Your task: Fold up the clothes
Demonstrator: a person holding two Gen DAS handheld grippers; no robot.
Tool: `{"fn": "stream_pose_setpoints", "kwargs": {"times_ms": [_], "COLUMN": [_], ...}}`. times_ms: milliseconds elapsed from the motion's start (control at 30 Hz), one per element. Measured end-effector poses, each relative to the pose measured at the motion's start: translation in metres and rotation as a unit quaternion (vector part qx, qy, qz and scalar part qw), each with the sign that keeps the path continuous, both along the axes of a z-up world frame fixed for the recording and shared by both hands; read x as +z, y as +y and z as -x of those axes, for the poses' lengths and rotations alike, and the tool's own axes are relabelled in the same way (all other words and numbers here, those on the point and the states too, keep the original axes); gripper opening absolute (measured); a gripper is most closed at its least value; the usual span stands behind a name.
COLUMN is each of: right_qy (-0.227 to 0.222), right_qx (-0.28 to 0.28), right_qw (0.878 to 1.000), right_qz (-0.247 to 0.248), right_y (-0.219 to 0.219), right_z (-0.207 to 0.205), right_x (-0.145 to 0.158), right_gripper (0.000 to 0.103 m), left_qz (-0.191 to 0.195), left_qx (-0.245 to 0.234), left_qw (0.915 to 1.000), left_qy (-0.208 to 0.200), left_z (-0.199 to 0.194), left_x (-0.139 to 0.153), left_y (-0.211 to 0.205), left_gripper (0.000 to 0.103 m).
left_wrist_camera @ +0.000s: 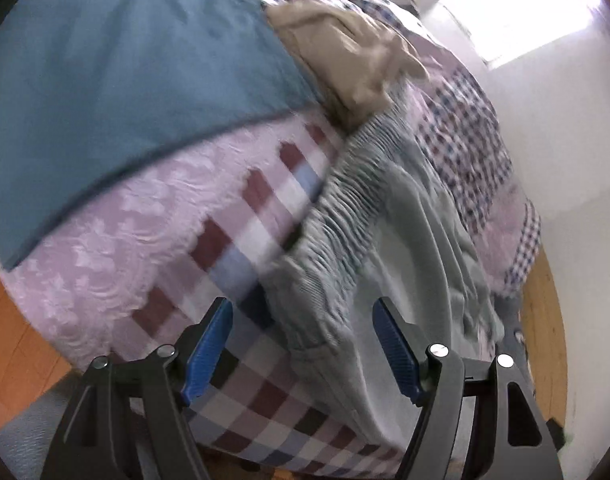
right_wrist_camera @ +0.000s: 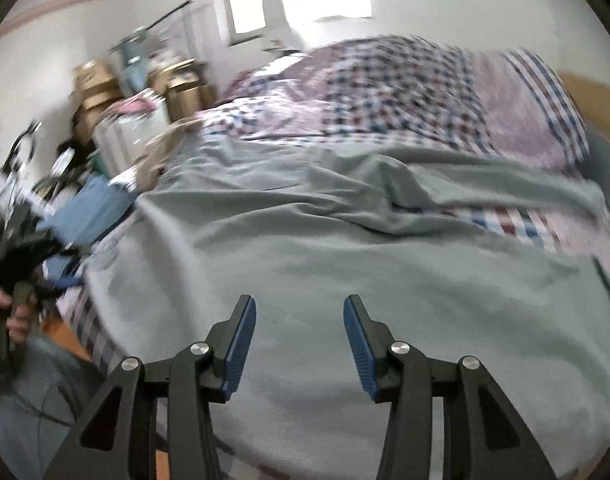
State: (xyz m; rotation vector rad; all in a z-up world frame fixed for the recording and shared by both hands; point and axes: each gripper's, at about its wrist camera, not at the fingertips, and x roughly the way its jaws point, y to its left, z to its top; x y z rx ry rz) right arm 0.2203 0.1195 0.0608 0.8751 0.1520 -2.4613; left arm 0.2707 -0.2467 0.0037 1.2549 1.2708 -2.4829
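Both views are smeared with motion. The grey garment point(right_wrist_camera: 345, 248) runs off the bottom of the right wrist view, so its near hem can't be seen, and its far edge blurs into the checked bedspread point(right_wrist_camera: 405, 88). In the left wrist view the blue cloth point(left_wrist_camera: 117, 80) is cut off at the top left. The beige garment point(left_wrist_camera: 345, 52) is too blurred to tell what it is. The clutter point(right_wrist_camera: 117, 92) by the wall is a smear. A hand point(right_wrist_camera: 9, 312) at the left edge is half cropped.
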Motion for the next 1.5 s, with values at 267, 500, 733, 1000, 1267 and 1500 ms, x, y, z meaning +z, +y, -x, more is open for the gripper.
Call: {"fn": "stream_pose_setpoints", "kwargs": {"times_ms": [267, 500, 733, 1000, 1267, 1500], "right_qy": [0.071, 0.171, 0.188, 0.253, 0.225, 0.22], "right_qx": [0.114, 0.188, 0.223, 0.203, 0.2, 0.195], "right_qw": [0.987, 0.948, 0.928, 0.903, 0.906, 0.923], "right_qz": [-0.089, -0.191, -0.232, -0.283, -0.297, -0.25], "right_y": [-0.064, -0.113, -0.171, -0.225, -0.231, -0.22], "right_z": [-0.064, -0.101, -0.105, -0.103, -0.086, -0.092], "right_x": [-0.015, -0.043, -0.072, -0.102, -0.106, -0.06], "right_gripper": [0.054, 0.059, 0.059, 0.059, 0.011, 0.01], "left_qz": [-0.034, -0.063, -0.124, -0.202, -0.178, -0.165], "left_qx": [-0.013, 0.004, -0.043, -0.062, -0.057, -0.033], "left_qw": [0.999, 0.998, 0.9907, 0.9718, 0.9809, 0.9834], "left_qy": [0.026, -0.005, 0.034, 0.105, 0.053, 0.069], "left_z": [0.002, 0.003, 0.004, 0.001, 0.014, 0.02], "left_x": [-0.006, -0.017, -0.016, -0.006, -0.013, 0.0], "left_y": [0.003, -0.002, -0.004, -0.013, -0.013, -0.012], "left_gripper": [0.075, 0.068, 0.053, 0.035, 0.036, 0.053]}}
